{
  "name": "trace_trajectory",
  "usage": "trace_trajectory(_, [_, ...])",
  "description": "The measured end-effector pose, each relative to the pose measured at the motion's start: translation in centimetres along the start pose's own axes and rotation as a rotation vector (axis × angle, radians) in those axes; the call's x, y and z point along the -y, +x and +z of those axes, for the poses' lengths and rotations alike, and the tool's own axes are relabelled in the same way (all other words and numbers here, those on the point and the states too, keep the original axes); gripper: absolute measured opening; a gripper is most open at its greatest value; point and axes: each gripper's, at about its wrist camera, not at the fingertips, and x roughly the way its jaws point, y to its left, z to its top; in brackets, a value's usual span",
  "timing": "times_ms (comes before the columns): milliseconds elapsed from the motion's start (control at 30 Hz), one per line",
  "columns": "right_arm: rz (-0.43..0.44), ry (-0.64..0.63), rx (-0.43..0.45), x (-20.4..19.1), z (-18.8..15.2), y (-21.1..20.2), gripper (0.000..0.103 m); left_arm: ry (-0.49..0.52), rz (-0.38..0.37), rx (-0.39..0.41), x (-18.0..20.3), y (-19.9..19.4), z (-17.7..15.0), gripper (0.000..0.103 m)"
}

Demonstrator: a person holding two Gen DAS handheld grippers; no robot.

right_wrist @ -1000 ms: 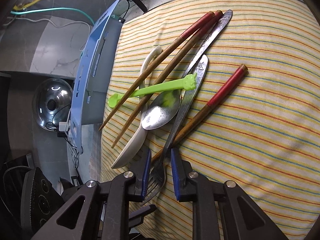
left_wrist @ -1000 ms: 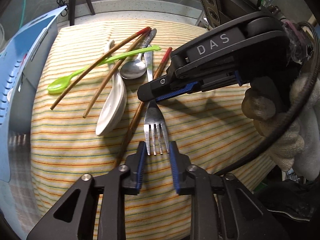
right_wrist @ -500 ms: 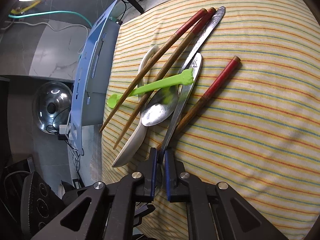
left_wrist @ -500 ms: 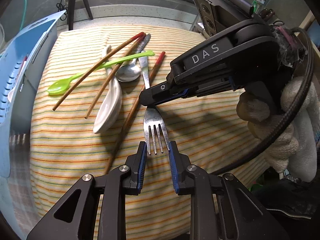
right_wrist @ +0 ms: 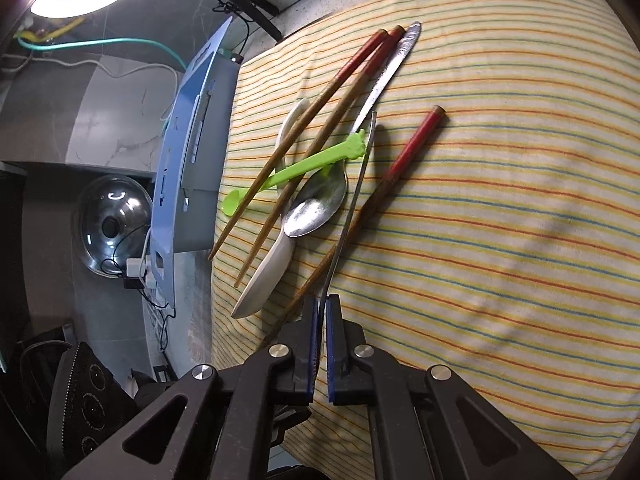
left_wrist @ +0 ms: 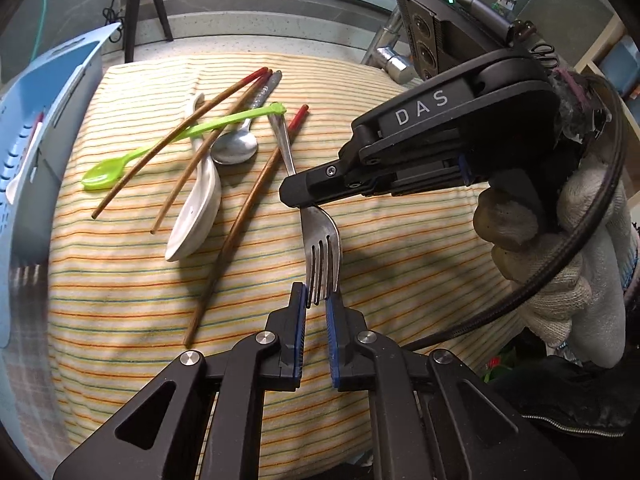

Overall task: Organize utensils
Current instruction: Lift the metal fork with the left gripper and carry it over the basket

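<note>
On the striped cloth: utensils lie in a loose heap, and my two grippers meet at one fork.
Fork (left_wrist: 320, 248): lifted, tines toward my left gripper, handle running back over the pile.
My left gripper (left_wrist: 316, 304): blue pads pinching the fork's tine tips from both sides.
My right gripper (right_wrist: 322, 312): jaws pressed nearly together, clamping the fork's neck edge-on; in the left view its black nose sits right over the neck.
Writing: "DAS" in pale letters on the right gripper's housing (left_wrist: 424, 108); nothing else legible.
My gloved hand (left_wrist: 552, 248): white knit glove around the right gripper's grip, a black cable looping past it.
Pile: green plastic spoon (left_wrist: 168, 144), white ceramic spoon (left_wrist: 196, 208), metal spoon (left_wrist: 236, 148), two red-tipped chopsticks crossing them, a third chopstick (left_wrist: 248, 220) lying apart beside the fork.
Blue basket (left_wrist: 44, 112): at the cloth's left edge, cut off by the frame; something white inside, possibly a spoon, too little shows.
Hidden: the fork's neck inside the right jaws; the metal spoon's handle is partly under the chopsticks.
Cloth (right_wrist: 500, 200): yellow with thin red and green stripes.
</note>
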Motion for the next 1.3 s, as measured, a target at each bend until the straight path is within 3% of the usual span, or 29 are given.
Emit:
trace_trajectory(700, [0.043,-0.043,0.124,-4.7,0.0,-4.8,0.003,0.087,-0.012,0.108,0.8,-4.9,1.9,0.008])
trace_trajectory(1033, [0.084,-0.094,0.148,-9.7,2.5,-3.4,0.003,0.074,0.043,0.166,-2.9,-8.2,2.8,0.008])
trace_trajectory(1300, [0.094,-0.141,0.130,-14.4,5.3,0.3,0.003,0.048,0.088,0.181,-7.9,-9.9,3.6,0.008])
